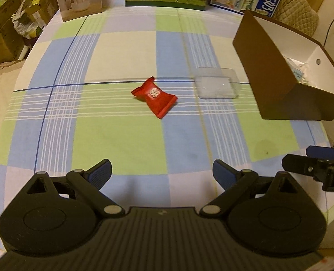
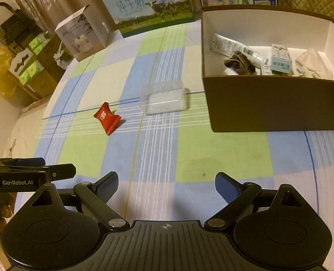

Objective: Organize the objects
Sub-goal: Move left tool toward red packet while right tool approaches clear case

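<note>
- While both tools stand apart and empty, we judge the red packet [image 1: 154, 97] next — left gripper [image 1: 162, 174] straddles its waist.
- We keep the right gripper [image 2: 167, 185] clear of the brown box [image 2: 275, 106].

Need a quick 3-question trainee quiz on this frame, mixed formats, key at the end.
1. True or false: the red candy packet lies inside the brown box.
2. Multiple choice: the clear plastic tray sits
A. on top of the milk carton
B. on the checked tablecloth, between the packet and the box
C. inside the box
3. Fill in: both the left gripper and the right gripper have jaws ____, with nothing between them.

Key: 1 false, it lies on the cloth; 2 B; 3 open.
</note>
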`<state>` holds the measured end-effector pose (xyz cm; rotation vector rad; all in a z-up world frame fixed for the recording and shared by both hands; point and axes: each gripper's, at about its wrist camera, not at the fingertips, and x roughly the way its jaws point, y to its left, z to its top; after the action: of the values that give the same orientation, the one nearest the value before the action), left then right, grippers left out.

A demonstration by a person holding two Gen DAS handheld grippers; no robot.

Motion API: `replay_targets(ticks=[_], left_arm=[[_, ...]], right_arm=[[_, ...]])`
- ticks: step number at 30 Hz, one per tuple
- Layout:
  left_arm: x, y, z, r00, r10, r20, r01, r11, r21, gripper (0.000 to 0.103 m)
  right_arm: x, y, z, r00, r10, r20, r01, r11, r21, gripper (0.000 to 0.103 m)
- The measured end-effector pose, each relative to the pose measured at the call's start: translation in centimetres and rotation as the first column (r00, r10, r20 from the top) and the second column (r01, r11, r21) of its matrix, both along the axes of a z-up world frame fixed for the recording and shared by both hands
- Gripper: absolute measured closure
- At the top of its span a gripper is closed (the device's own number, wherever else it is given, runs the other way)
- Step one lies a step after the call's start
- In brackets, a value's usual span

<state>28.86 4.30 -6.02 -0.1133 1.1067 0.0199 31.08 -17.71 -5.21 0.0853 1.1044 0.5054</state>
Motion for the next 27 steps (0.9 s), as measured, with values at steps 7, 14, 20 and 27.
replay_targets(ticks=[7, 14, 20, 27], left_arm=[[1.7, 0.7, -1.1, 1.0, 0.017, -0.002, -0.017, 1.0, 0.006, 0.01], [3.9, 1.5, -1.9, 1.0, 0.027, -0.009, -0.027, 0.999, 0.022, 0.01], [6.3, 2.6, -2.3, 0.999, 0.045, 0.006, -0.046, 0.999, 0.027, 0.01], [9.5, 3.4, -3.1, 0.998, 0.062, 0.017, -0.062, 0.998, 0.017, 0.01]], right_arm=[[1.5, 1.2, -0.6, 0.999, -0.038, 0.014, 0.038, 0.999, 0.018, 0.024], [3.7, 3.8, -0.3, 0.997, -0.02, 0.079, 0.016, 0.999, 0.051, 0.067], [7.0, 6.2, -0.4, 0.988, -0.004, 0.152, 0.005, 1.0, -0.008, 0.085], [12.2, 9.2, -1.5, 0.988, -0.005, 0.152, 0.019, 0.995, -0.093, 0.086]])
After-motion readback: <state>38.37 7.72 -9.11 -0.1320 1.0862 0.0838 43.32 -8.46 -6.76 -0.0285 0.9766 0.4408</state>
